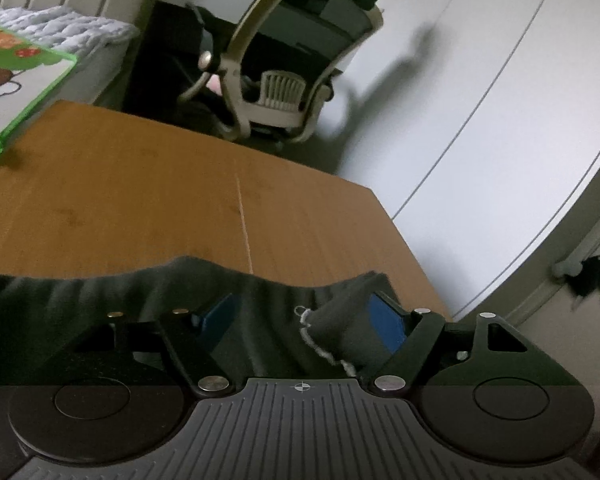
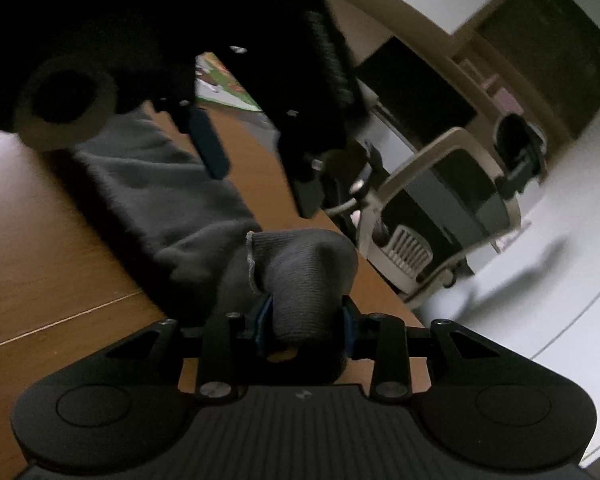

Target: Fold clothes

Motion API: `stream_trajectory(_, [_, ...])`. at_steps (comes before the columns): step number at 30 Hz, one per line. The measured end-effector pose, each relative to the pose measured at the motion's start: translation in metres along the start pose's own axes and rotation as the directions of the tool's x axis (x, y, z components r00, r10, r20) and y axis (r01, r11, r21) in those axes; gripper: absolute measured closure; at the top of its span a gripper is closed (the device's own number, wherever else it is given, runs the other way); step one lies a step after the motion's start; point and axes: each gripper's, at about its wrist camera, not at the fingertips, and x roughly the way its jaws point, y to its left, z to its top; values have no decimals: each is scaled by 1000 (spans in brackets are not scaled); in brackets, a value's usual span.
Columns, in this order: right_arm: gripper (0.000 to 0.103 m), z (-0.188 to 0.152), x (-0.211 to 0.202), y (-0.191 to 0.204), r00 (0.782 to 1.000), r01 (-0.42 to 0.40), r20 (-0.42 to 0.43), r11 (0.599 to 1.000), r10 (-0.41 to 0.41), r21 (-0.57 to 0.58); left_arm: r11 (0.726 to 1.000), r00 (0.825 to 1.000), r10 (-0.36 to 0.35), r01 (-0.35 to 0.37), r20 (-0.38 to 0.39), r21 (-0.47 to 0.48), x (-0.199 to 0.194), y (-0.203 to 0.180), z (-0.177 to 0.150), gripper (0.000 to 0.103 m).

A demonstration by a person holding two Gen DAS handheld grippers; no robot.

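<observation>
The wooden tabletop (image 1: 160, 200) fills the middle of the left wrist view, its far edge running toward 1 o'clock, with a pale scratch line down its centre. Beyond that edge, at 12 o'clock, an office chair (image 1: 284, 64) with a beige frame stands on the light floor. At 10 o'clock a green-bordered picture mat (image 1: 20, 76) lies next to the tabletop.

Across the near part of the tabletop lies the dark grey garment (image 1: 100, 300), stretched from 9 o'clock over to 3 o'clock. The left gripper (image 1: 300, 320) has its fingers spread wide, the cloth lying between them. A rolled end of the garment with a pale stitched hem leans against the blue pad of the finger (image 1: 388, 320) at 3 o'clock; the other blue pad sits apart from that roll, so nothing is pinched there.

Over to the right wrist view: the same garment (image 2: 172, 200) runs from 10 o'clock down to the centre. The right gripper (image 2: 306, 320) is clamped on a bunched, rounded fold of that cloth, blue pads pressing on both sides of it. The fold bulges up above the fingers, its pale hem at the left side. At 11 o'clock the left gripper (image 2: 244, 148) looms dark and blurred above the cloth.
</observation>
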Motion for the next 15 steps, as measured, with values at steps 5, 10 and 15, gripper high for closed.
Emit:
stream_trajectory(5, [64, 1, 3, 12, 1000, -9, -2, 999, 9, -43, 1000, 1000, -2, 3, -22, 31, 8, -8, -6, 29])
stream_trajectory(10, [63, 3, 4, 17, 1000, -9, -3, 998, 9, -54, 999, 1000, -16, 17, -17, 37, 6, -11, -6, 31])
stream_trajectory(15, [62, 3, 6, 22, 1000, -8, -4, 998, 8, -68, 998, 999, -38, 40, -27, 45, 7, -17, -9, 32])
